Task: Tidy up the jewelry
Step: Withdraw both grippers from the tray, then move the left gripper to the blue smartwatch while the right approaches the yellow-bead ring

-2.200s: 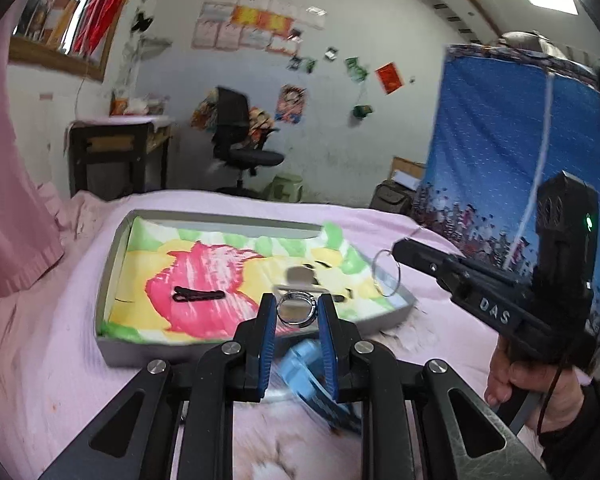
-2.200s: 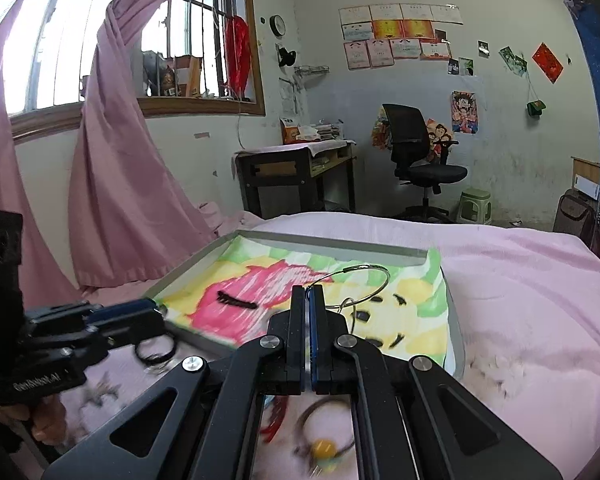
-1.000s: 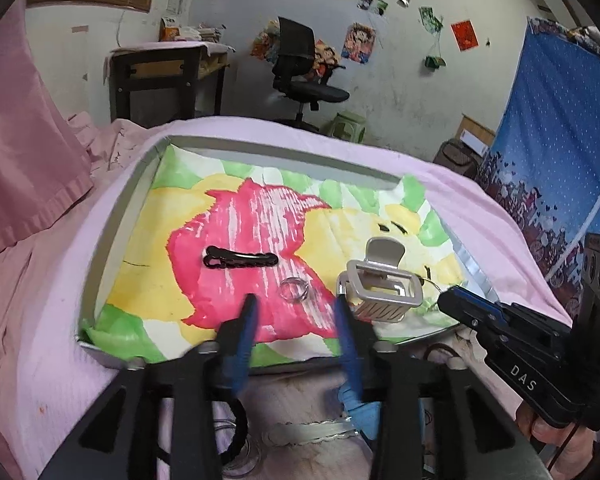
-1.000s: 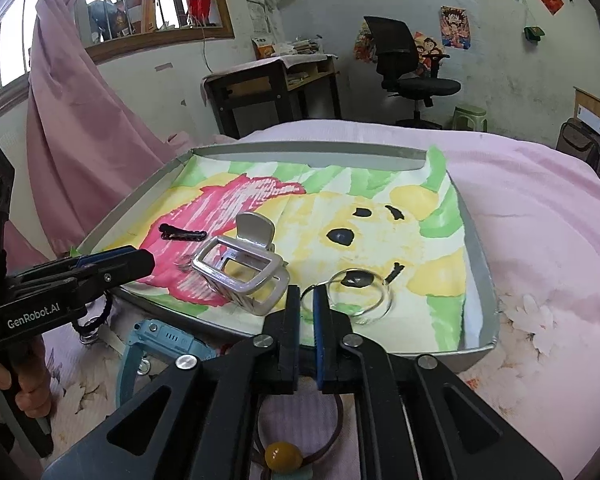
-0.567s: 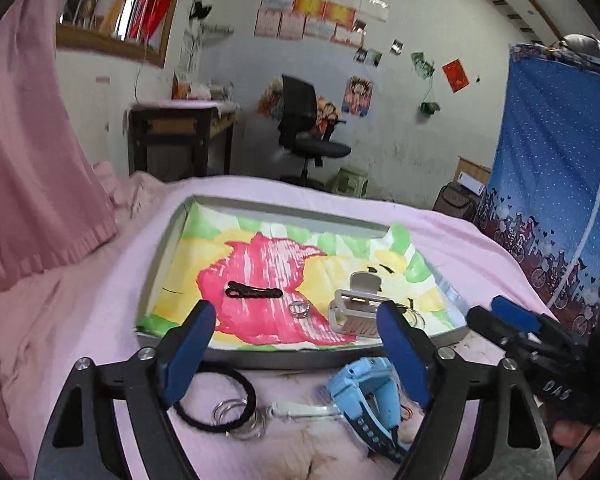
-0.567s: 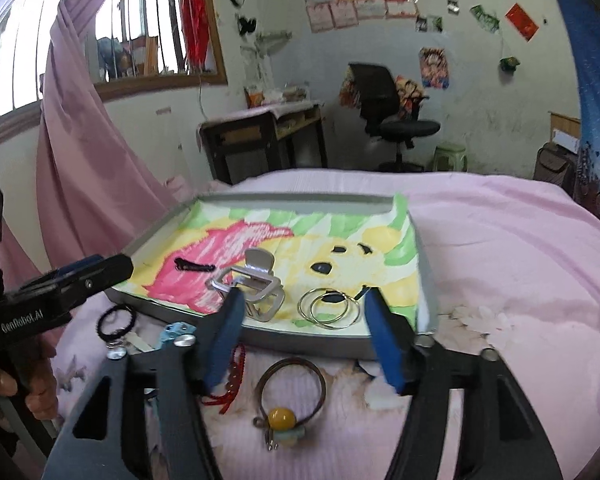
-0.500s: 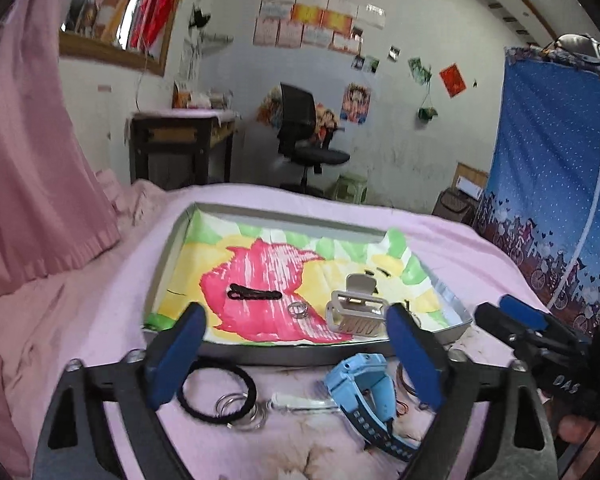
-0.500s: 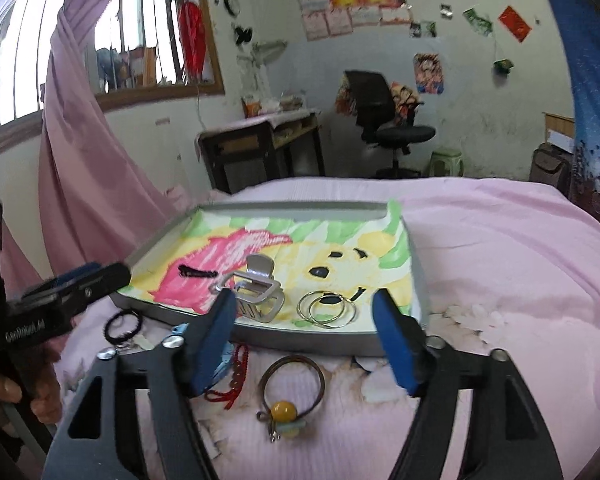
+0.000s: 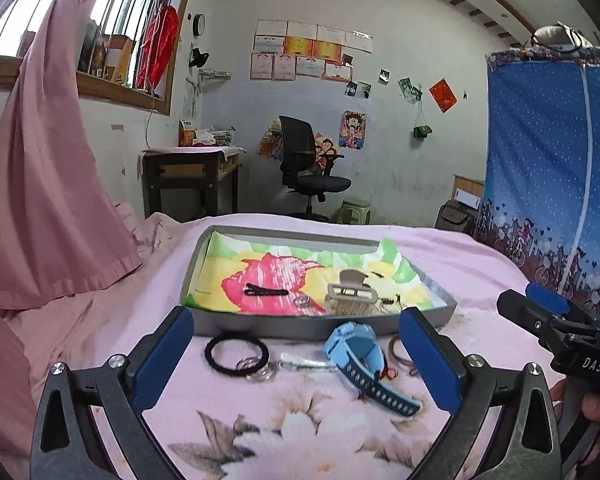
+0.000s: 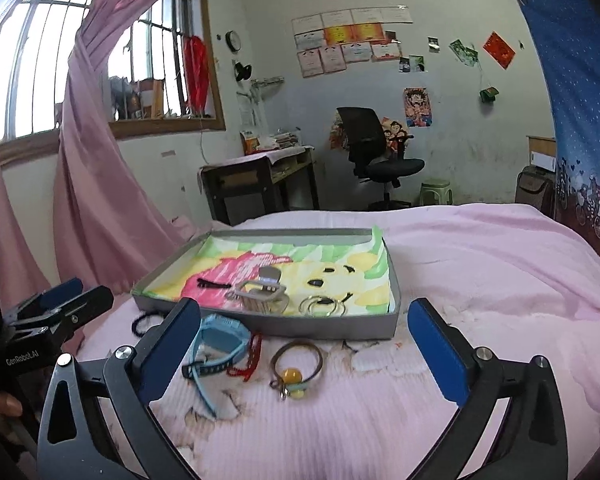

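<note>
Both grippers w/ jaws wide apart, just been opening, nothing btwn them. Left gripper (image 9: 296,354) over black hair tie (image 9: 237,354) & blue watch (image 9: 360,356) on bed. Right gripper (image 10: 306,350) over bead bracelet (image 10: 298,366). Tray (image 10: 332,326) just beyond holds hair claw (image 10: 262,292), hoop rings (image 10: 323,306), black clip (image 9: 266,291).

Hand (image 9: 596,404) on right gripper handle cut off at frame edge. Ring (image 9: 302,301) in tray (image 9: 260,326) too small to identify. Hair tie (image 10: 142,323) partly hidden behind finger.
</note>
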`<state>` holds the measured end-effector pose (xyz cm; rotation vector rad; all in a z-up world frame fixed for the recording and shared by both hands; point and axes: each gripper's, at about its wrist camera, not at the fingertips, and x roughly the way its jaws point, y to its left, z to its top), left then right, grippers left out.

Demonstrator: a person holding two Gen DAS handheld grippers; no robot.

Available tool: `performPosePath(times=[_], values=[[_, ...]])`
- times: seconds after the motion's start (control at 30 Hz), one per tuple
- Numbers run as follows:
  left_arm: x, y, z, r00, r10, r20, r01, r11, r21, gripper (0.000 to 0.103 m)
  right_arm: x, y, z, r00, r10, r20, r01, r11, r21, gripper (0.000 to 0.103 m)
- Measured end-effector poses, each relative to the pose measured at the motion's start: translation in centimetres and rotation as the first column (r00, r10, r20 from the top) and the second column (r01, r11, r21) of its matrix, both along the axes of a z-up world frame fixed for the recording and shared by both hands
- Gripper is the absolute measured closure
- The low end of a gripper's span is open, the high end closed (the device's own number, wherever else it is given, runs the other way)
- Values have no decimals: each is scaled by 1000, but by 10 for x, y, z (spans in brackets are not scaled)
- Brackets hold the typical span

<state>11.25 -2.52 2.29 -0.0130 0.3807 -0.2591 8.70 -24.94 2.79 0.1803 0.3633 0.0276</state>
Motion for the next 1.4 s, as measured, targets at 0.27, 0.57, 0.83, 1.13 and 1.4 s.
performPosePath(times=[0.27,0.57,0.83,1.13,1.4], values=[[-10,0,-14,1000,1,-14,0,1000,30,0,-12,9,-10,999,14,-41,-15,999,-45,1],[-4,-2,-35,992,-31,-123,39,997,62,0,0,10,-29,987,23,-160,-35,997,-74,1],[3,-8,-46,978,-70,-196,86,994,72,0,12,10,-43,968,31,-248,-56,994,-95,1],[13,-12,-54,958,-126,-258,141,989,39,2,28,9,-56,938,54,-342,-93,991,-98,1],[27,-20,-62,930,-199,-309,206,979,-11,16,41,0,-65,923,84,-375,-110,993,-50,15]])
